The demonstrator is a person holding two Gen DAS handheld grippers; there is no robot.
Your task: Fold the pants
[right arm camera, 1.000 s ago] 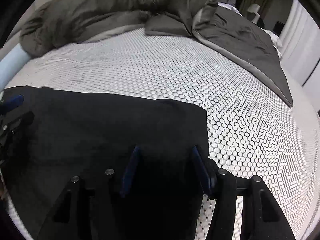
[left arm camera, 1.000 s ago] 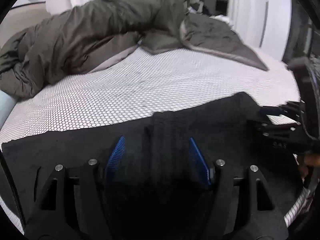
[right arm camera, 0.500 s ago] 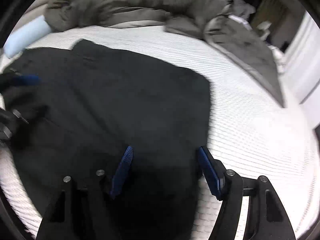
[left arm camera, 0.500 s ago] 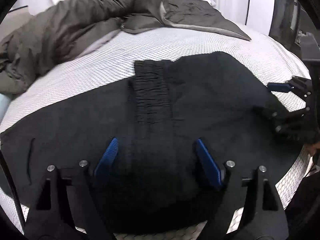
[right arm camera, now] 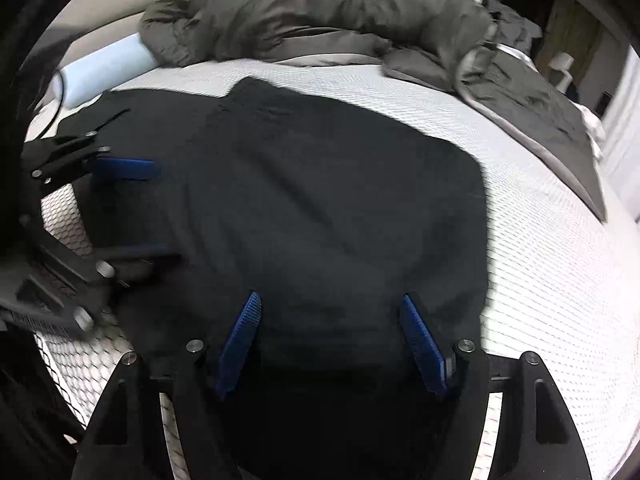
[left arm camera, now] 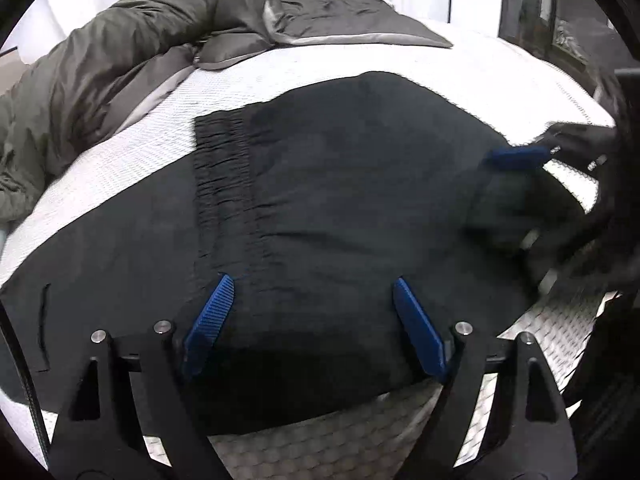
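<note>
Black pants lie folded on the white honeycomb mattress, the ribbed waistband running across them. The left gripper is open and empty above the near edge of the pants. The right gripper is open and empty above the pants too. The right gripper shows at the right of the left wrist view, and the left gripper at the left of the right wrist view, both with fingers spread over the cloth.
A bunched olive-grey duvet lies along the far side of the bed, also in the right wrist view. A light blue bolster lies at the far left. The mattress edge is close below the grippers.
Both grippers have lifted and drawn back from the pants, showing more of them. The folded pants lie still on the mattress. Both grippers stay open.
</note>
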